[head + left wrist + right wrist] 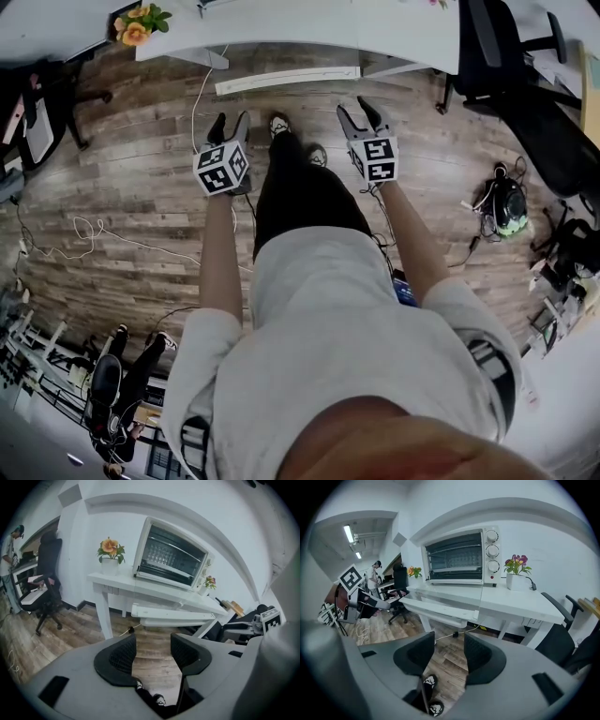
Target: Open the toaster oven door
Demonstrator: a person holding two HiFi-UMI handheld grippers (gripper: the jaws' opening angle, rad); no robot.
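Observation:
The toaster oven (171,557) stands on a white desk (140,587) against the wall, its glass door shut and its handle bar along the top edge. In the right gripper view the toaster oven (457,557) shows three knobs on its right side. It is outside the head view. My left gripper (230,122) and right gripper (361,111) are held out over the wooden floor, well short of the desk (281,28). The left gripper (153,651) is open with only floor between its fingers. The right gripper (449,651) is open and holds nothing.
An orange flower pot (110,555) stands left of the oven and a pink flower pot (516,571) on its right. A pull-out tray (438,609) hangs under the desk. Black office chairs (47,581) (562,639) flank it. Cables (84,230) lie on the floor.

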